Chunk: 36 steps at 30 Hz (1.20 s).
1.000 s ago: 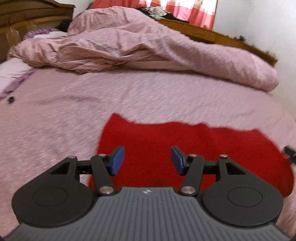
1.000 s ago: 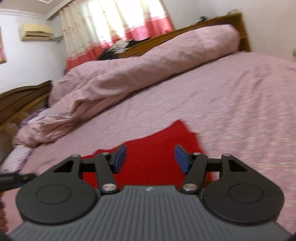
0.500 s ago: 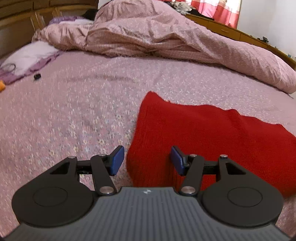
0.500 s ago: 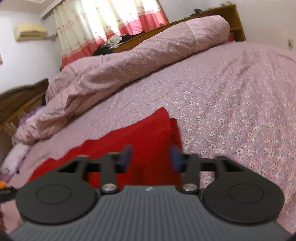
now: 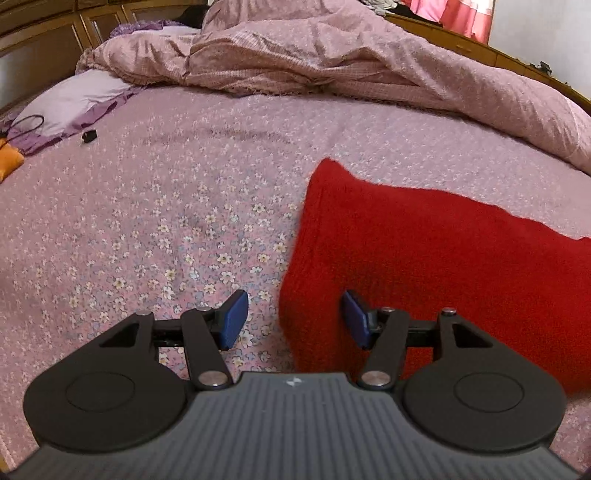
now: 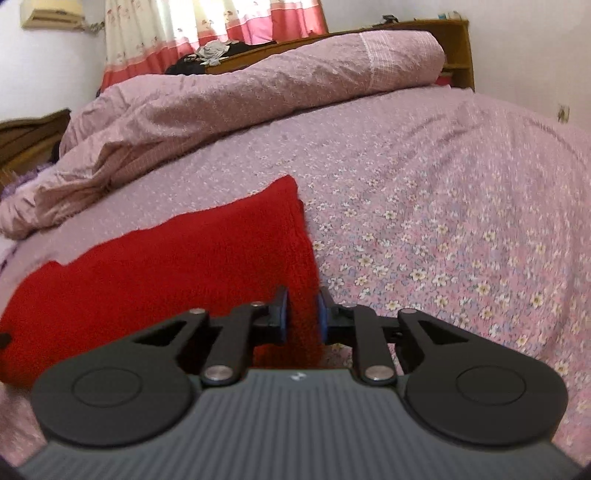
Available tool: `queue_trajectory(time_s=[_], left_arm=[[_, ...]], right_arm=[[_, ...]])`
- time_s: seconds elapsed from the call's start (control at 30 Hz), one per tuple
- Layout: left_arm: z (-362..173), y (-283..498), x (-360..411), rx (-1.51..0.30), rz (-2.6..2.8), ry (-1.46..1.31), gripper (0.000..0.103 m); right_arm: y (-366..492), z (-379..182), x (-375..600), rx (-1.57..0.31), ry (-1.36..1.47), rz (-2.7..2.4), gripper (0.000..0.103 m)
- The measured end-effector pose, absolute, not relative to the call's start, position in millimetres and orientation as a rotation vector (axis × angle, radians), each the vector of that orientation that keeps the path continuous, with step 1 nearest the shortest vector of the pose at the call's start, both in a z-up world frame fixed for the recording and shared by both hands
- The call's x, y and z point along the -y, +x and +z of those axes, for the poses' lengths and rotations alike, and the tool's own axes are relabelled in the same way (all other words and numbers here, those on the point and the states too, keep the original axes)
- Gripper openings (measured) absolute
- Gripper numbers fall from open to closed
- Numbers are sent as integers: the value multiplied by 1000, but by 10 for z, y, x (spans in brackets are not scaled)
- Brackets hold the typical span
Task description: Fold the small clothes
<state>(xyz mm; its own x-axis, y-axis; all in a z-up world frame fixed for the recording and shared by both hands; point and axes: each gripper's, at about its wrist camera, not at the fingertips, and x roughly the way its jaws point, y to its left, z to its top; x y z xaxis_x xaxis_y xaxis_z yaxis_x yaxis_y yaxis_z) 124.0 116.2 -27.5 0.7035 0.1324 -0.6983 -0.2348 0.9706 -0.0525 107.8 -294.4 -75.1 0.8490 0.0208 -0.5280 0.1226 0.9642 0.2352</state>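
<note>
A red knitted garment lies flat on the flowered pink bedsheet. My left gripper is open and low over the garment's near left edge. Its left pad sits above the sheet and its right pad above the red knit, and nothing is pinched. In the right wrist view the same garment stretches off to the left. My right gripper has its blue pads narrowly set, with the near right edge of the red knit bunched between them. Its jaws are opening slightly, still pressing the fabric.
A rumpled pink duvet is heaped along the far side of the bed. At the far left lie a lilac pillow, a small black object and an orange item. A wooden headboard and curtains stand behind.
Both grippers came down closer to the red garment. The left one shifted to its left edge and stayed open. The right one's jaws closed onto the right edge.
</note>
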Motion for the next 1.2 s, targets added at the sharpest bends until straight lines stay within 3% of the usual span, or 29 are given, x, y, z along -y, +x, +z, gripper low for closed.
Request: queue_trajectory(time_s=[0.27, 0.47, 0.7, 1.07, 1.13, 1.2], left_arm=[[56, 1009, -952, -688, 120, -133, 63], [11, 1050, -826, -714, 98, -129, 64], [-285, 1159, -833, -782, 117, -112, 64], [-269, 1088, -913, -800, 149, -141, 67], [-227, 1040, -915, -802, 155, -154, 67], [-188, 1000, -909, -804, 151, -162, 68]], right_arm=[[861, -467, 2849, -500, 261, -82, 26], [825, -337, 2772, -426, 240, -82, 26], [1024, -691, 2764, -595, 275, -33, 22], [944, -706, 2786, -578, 300, -36, 23], [903, -668, 2801, -569, 334, -41, 26], [848, -635, 2832, -553, 401, -28, 43]])
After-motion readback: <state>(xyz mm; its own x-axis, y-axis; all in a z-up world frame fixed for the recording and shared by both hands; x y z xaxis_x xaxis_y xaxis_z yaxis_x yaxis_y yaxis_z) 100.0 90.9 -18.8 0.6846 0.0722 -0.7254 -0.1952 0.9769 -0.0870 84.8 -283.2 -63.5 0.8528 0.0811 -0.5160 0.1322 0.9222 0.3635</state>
